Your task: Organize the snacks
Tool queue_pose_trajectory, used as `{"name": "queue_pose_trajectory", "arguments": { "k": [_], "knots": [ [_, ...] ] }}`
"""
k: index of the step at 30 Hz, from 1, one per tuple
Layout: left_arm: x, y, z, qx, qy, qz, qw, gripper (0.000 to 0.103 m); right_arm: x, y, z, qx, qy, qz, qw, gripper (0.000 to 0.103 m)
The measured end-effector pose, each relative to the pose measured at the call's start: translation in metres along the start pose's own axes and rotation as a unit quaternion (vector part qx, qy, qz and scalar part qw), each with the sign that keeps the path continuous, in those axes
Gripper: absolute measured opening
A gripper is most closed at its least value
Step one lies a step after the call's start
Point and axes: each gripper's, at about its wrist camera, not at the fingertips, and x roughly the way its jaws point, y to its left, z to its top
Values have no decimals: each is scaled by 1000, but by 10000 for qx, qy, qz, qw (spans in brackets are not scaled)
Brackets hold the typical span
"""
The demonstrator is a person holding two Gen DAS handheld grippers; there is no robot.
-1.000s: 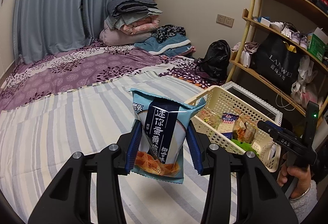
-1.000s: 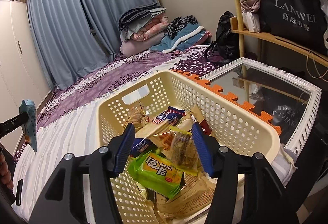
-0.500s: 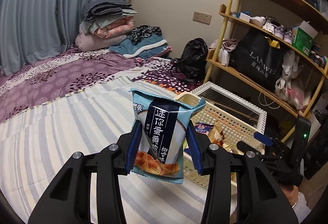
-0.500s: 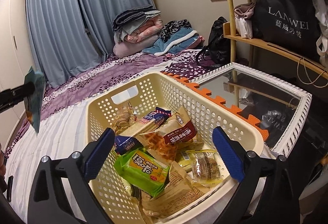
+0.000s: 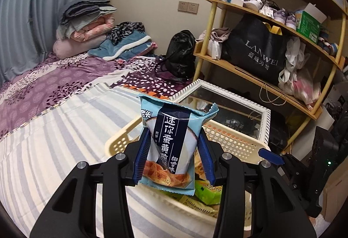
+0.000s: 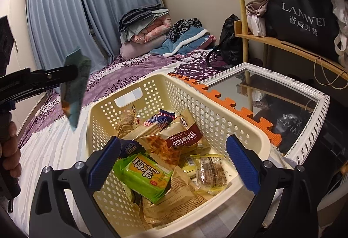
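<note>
The left gripper [image 5: 171,159], pinching the blue snack bag [image 5: 173,144], is swinging over the basket [image 6: 219,120]; right gripper [image 6: 174,161], jaws just opened, is hanging spread, empty; this bag's drop is remaining.

Basket [image 6: 217,116] on bed [image 6: 54,146], mirror [image 6: 282,103] right, snacks [image 6: 148,174] inside

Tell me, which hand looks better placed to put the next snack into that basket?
Left. The left gripper is shut on the blue snack packet beside the basket; the right gripper hangs open and empty over it.
</note>
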Motion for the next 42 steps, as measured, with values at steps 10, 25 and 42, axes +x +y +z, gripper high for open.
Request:
{"name": "queue_pose_trajectory", "arguments": {
  "k": [10, 25, 42],
  "knots": [
    [48, -14, -1, 89, 315, -148, 9994, 45, 0, -1, 0, -13, 55, -42, 10000, 97],
    [53, 0, -9, 25, 382, 214, 9990, 94, -1, 7, 6, -91, 53, -72, 9999, 98],
    [0, -1, -16, 260, 46, 1327, 9908, 100, -25, 23, 6, -346, -50, -234, 9991, 98]
  ]
}}
